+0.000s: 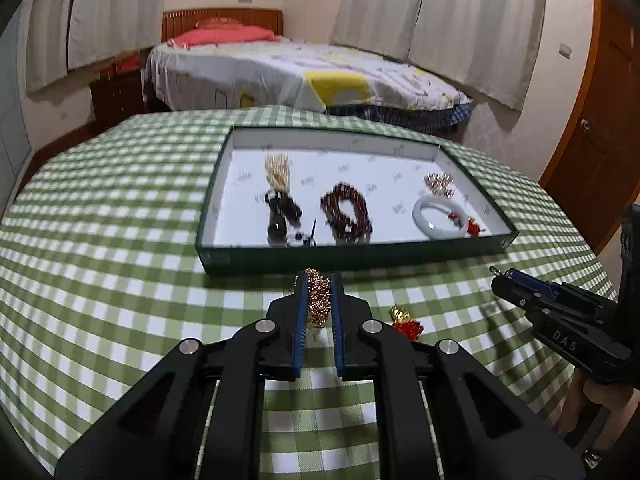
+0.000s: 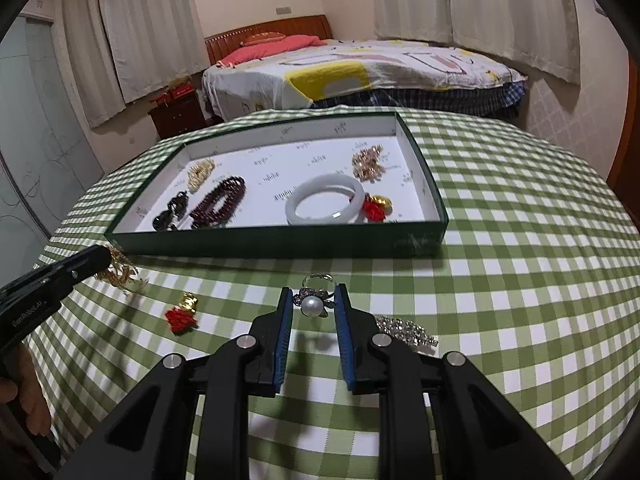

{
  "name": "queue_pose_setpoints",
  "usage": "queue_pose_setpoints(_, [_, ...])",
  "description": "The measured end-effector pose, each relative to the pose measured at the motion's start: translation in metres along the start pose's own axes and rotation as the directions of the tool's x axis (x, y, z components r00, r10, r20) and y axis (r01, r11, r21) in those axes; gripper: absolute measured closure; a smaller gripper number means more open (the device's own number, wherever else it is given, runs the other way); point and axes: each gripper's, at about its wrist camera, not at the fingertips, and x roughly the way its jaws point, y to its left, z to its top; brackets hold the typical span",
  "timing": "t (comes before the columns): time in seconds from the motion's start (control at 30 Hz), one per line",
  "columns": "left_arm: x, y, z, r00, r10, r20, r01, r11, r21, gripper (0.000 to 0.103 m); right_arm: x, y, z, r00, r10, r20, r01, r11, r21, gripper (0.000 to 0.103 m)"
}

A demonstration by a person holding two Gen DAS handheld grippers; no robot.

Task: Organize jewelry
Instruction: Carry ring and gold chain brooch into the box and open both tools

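1. My left gripper [image 1: 318,300] is clamped on a gold bead chain [image 1: 319,298], lifted clear of the checked tablecloth [image 1: 120,300]; my right gripper [image 2: 313,304] is closed to a narrow gap with a pearl ring [image 2: 311,304] between its pads - the pads look to press it.
2. On the cloth near both: a red-and-gold charm [image 2: 184,314]; a rhinestone piece [image 2: 404,330] beside my right fingers.
3. Farther - green tray [image 1: 360,258] holding a white bangle [image 2: 326,204], dark red beads [image 1: 346,214], black beads [image 1: 282,216]; more gold pieces at the back.

"DAS" on right gripper [image 1: 505,276] body, other print too blurry
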Motion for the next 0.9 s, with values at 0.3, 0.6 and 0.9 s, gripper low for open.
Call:
queue_pose_setpoints(0.3, [-0.029, -0.003, 0.014, 0.997, -0.008, 0.078, 0.008, 1.000, 0.007, 0.092, -0.022, 0.008, 0.010, 0.998, 0.011, 0.061, -0.011, 1.000, -0.015, 0.081])
queue_pose_setpoints(0.6, [-0.049, -0.011, 0.034, 0.988, -0.030, 0.152, 0.029, 1.000, 0.013, 0.092, -0.043, 0.015, 0.034, 0.990, 0.022, 0.142, -0.018, 0.999, -0.033, 0.081])
queue_pose_setpoints(0.9, [-0.059, -0.023, 0.068, 0.969, -0.067, 0.236, 0.060, 0.998, 0.036, 0.092, -0.054, 0.021, 0.066, 0.973, 0.031, 0.227, -0.017, 0.998, -0.062, 0.081])
